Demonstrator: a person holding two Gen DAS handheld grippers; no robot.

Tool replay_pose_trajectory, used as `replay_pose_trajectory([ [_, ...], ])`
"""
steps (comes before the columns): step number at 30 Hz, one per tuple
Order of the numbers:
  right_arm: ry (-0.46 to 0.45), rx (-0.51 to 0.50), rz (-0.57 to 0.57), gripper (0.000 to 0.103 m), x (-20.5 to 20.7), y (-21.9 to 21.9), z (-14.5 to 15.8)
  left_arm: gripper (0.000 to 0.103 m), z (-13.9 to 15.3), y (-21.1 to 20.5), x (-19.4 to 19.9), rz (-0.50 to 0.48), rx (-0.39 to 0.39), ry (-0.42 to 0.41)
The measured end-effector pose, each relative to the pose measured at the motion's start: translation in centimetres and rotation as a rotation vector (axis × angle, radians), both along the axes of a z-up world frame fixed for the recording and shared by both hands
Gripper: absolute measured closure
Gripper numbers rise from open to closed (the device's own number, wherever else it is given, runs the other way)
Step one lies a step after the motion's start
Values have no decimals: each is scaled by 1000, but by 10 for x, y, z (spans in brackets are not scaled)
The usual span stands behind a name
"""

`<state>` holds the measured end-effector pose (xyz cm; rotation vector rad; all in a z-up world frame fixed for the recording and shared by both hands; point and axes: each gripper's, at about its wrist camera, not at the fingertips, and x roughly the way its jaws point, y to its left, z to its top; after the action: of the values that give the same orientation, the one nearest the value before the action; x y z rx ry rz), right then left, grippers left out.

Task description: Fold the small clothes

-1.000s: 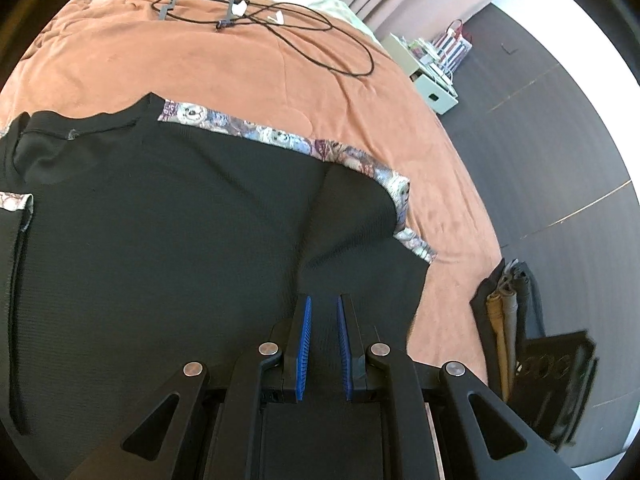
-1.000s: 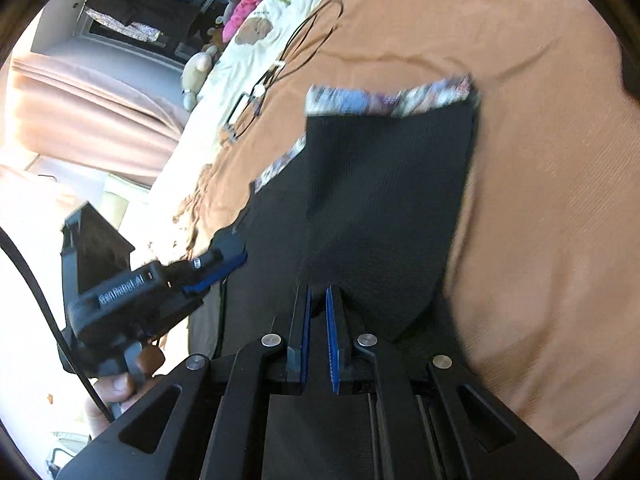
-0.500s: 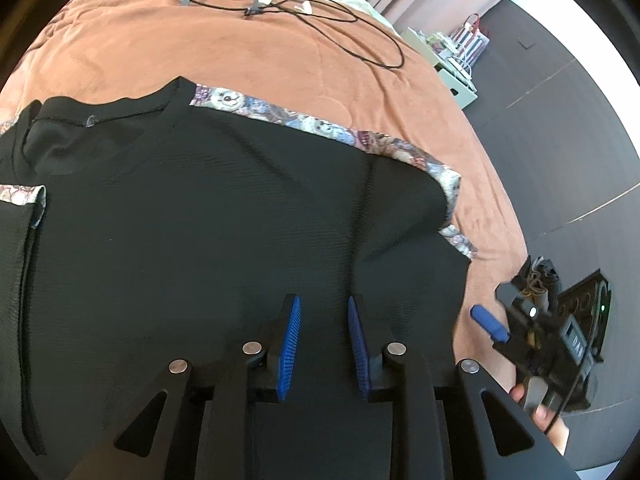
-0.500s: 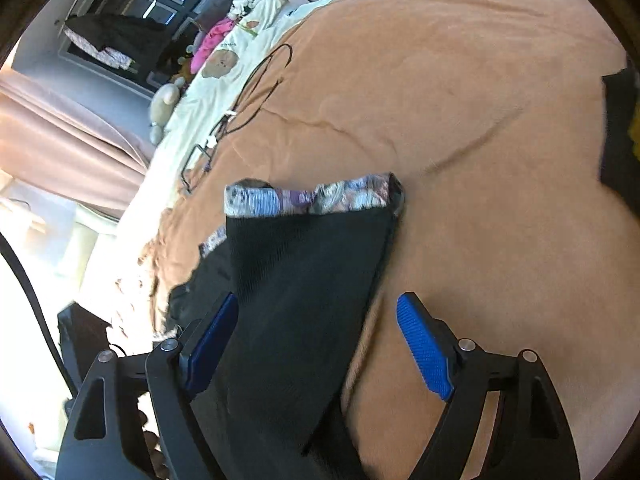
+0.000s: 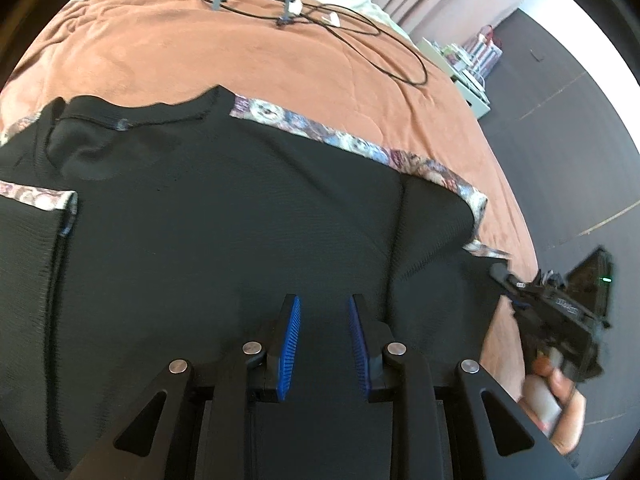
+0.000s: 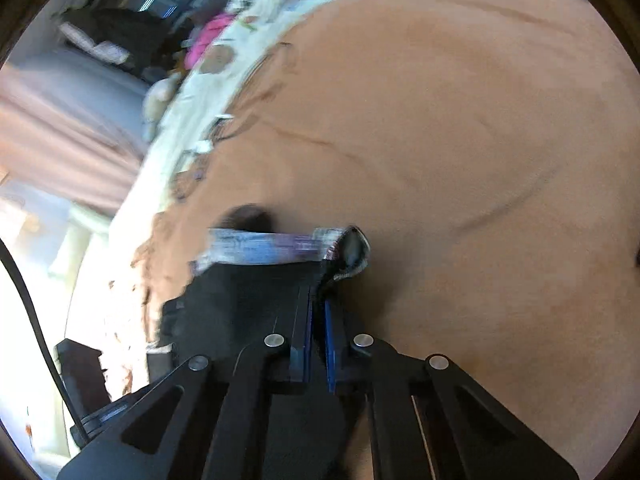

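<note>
A black shirt [image 5: 224, 220] with patterned trim [image 5: 348, 146] lies spread on the orange blanket [image 5: 240, 56]. My left gripper [image 5: 323, 308] hovers over the shirt's body, its blue pads a little apart with nothing pinched between them. My right gripper [image 6: 318, 292] is shut on the edge of the right sleeve [image 6: 248, 288], just below its patterned hem [image 6: 272, 242], and the hem bunches up at the fingertips. In the left wrist view the right gripper [image 5: 504, 276] shows at the sleeve's outer corner, held by a hand [image 5: 560, 392].
A black cable and a wire frame [image 5: 360, 40] lie on the far part of the blanket. A white shelf with books [image 5: 472, 76] stands on the dark floor [image 5: 560, 140] beyond the bed's right edge. Cream bedding with soft toys [image 6: 208, 52] lies past the blanket [image 6: 460, 140].
The left pads parted a little and the gripper slid along the shirt. The right jaws swung wide, then shut on the sleeve hem, which now bunches up. The right gripper entered the left view.
</note>
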<state>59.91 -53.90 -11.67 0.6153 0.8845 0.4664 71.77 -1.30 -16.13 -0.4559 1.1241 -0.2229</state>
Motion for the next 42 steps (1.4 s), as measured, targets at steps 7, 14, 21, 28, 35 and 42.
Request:
replay_pose_trajectory([
  [7, -74, 44, 89, 101, -15, 48, 41, 76, 16, 11, -4, 39, 5, -3],
  [14, -83, 64, 152, 101, -17, 75, 42, 76, 35, 38, -13, 92, 18, -19],
  [21, -79, 88, 226, 101, -11, 114, 26, 76, 41, 69, -21, 152, 30, -14],
  [28, -57, -66, 275, 100, 4, 166, 21, 76, 42, 99, -28, 193, 46, -7],
  [35, -135, -138, 329, 0, -3, 190, 28, 75, 36, 123, -31, 228, 52, 7],
  [42, -122, -175, 287, 0, -2, 161, 32, 75, 27, 128, -31, 242, 38, 14],
])
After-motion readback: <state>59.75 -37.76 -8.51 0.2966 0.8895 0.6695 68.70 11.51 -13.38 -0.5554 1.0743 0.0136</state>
